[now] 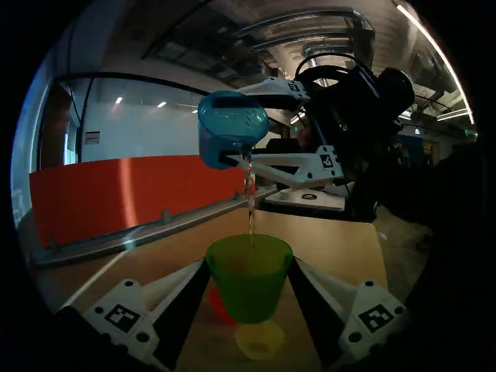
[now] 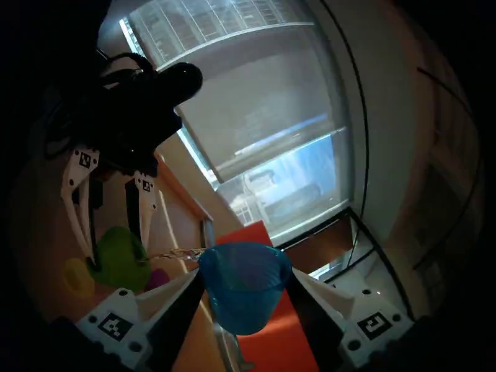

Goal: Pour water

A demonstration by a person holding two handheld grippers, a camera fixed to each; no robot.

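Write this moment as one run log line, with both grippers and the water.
left gripper: shut on green cup | right gripper: shut on blue cup, tilted | water stream: falling into green cup

We saw the left gripper (image 1: pixel 248 266) clamping a green cup (image 1: pixel 249 291) at 6 o'clock. Toward 12 o'clock, the right gripper (image 1: pixel 237 127) gripped a tilted blue cup (image 1: pixel 226 139), and water (image 1: pixel 251 208) streamed from it down into the green cup.
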